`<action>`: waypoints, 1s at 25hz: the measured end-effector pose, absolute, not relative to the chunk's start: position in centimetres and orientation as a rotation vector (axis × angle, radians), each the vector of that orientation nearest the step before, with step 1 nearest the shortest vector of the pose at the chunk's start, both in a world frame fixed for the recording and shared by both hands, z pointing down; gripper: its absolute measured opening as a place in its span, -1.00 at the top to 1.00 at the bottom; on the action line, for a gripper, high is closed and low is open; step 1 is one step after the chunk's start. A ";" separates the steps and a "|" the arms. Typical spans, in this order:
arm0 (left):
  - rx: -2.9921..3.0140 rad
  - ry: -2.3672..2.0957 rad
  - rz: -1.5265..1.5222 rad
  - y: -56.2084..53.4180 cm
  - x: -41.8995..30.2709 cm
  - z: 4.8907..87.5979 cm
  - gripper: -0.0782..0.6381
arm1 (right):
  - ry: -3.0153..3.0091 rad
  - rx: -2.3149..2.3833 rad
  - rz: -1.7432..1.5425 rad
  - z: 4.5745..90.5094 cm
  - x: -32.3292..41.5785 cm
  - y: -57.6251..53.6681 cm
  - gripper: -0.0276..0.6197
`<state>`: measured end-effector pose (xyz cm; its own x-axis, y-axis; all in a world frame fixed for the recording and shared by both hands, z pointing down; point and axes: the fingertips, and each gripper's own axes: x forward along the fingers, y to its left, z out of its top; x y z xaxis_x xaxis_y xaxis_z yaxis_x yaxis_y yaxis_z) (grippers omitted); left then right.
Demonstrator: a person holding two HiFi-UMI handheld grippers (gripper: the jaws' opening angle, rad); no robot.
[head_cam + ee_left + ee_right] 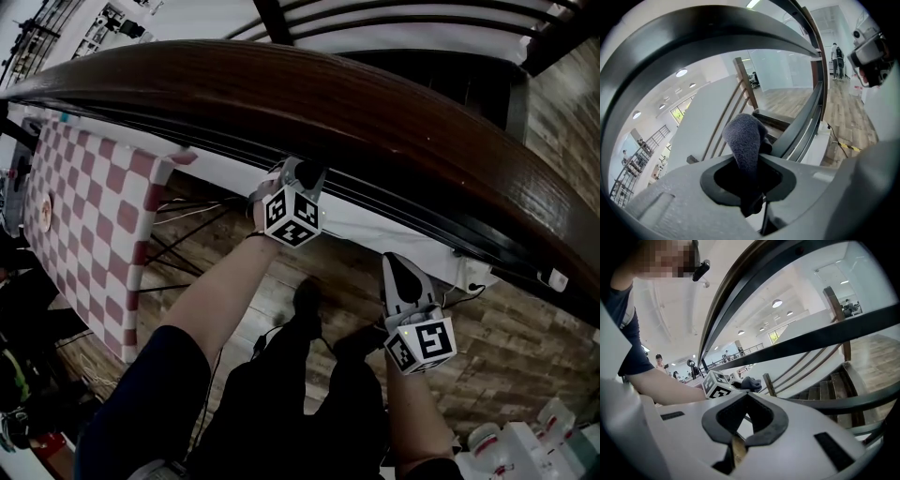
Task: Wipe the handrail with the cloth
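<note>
Large open indoor hall, office-like: curved dark-brown wooden stair handrail (375,122), wood-plank floor (525,347), round recessed ceiling lights (681,73).

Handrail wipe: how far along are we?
Done: the cloth is picked up, clamped in the left gripper's jaws. In hand: that gripper sits up at the handrail's near edge; contact cannot be confirmed. The right gripper hangs lower, shut and empty. Left: the wiping itself; the rail shows no visibly wiped stretch.
</note>
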<state>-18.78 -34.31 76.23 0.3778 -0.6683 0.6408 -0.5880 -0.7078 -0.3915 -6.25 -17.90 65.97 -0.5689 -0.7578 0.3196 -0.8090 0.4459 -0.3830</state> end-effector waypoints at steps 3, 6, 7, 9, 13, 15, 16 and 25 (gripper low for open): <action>-2.526 1.141 -1.251 -33.2 -16.3 76.3 0.60 | -2.571 1.417 0.778 65.9 -4.2 -16.4 0.88; -2.540 1.107 -1.241 -31.9 -12.7 76.3 0.60 | -2.538 1.453 0.790 65.9 -1.1 -14.7 0.88; -2.545 1.088 -1.238 -31.4 -11.2 76.3 0.60 | -2.529 1.467 0.793 65.9 0.0 -14.0 0.88; -2.560 1.038 -1.230 -30.4 -7.8 76.4 0.60 | -2.511 1.499 0.797 66.0 2.4 -12.7 0.88; -2.585 0.939 -1.209 -28.4 -0.6 76.5 0.60 | -2.472 1.579 0.803 66.0 7.5 -10.1 0.88; -2.590 0.894 -1.200 -27.3 3.2 76.6 0.60 | -2.452 1.616 0.812 66.2 10.3 -8.6 0.88; -2.592 0.872 -1.195 -26.7 5.1 76.7 0.60 | -2.441 1.634 0.818 66.4 11.7 -7.8 0.88; -2.620 0.621 -1.147 -20.5 20.5 76.7 0.60 | -2.323 1.817 0.830 67.1 22.1 -1.4 0.88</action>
